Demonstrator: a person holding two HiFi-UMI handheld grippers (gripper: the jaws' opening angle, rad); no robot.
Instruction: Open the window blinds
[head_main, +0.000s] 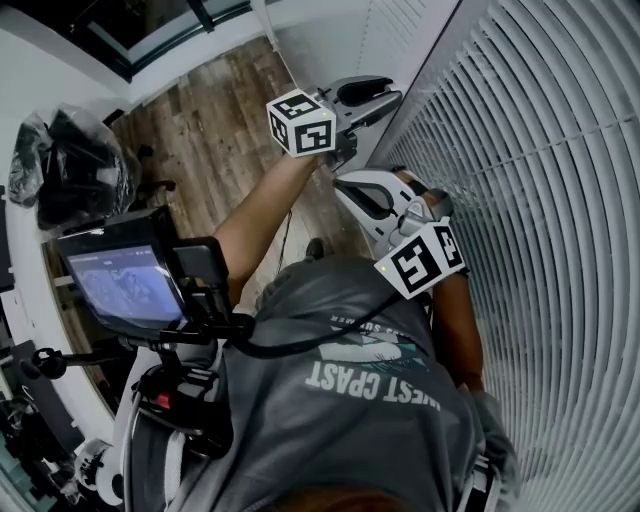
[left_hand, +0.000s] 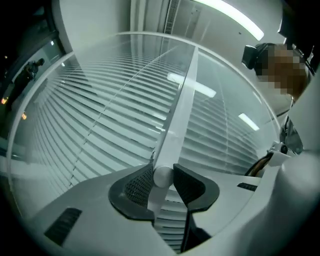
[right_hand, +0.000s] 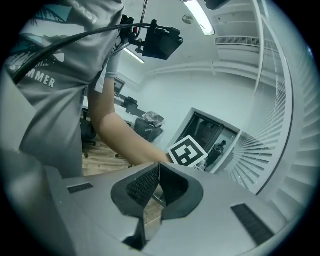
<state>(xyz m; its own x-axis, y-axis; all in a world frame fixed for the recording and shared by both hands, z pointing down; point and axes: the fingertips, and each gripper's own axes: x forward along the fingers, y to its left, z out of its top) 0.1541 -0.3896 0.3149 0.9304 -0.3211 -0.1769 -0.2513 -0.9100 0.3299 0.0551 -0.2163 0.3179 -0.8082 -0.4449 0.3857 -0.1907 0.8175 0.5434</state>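
Person standing beside the window blinds (head_main: 540, 200), which fill the right side of the head view as a wall of white horizontal slats overlapping one another. The left tool (left_hand: 163, 175) is closed on the lower end of the blinds' white wand (left_hand: 182, 107): in the left gripper view both dark ribbed pads press against the rod's rounded end, one on each side, and the rod runs up from them and slants right across the slats. The bare left forearm (head_main: 255, 225) is stretched forward, away from the body, carrying the tool with its marker cube (head_main: 303, 122) out over the wooden floor (head_main: 210, 140), jaws toward the edge of the blinds. The right tool (right_hand: 158, 167) is closed with nothing in it, its pad tips meeting in the right gripper view. It is held closer to the body than the left, just in front of the grey shirt (head_main: 340, 420), with the right forearm (head_main: 462, 330) bent back alongside the slats. It faces the left forearm and the left tool's marker cube, with the blinds at its right. A small screen (head_main: 120, 280) on a black mount sits at the person's left side.
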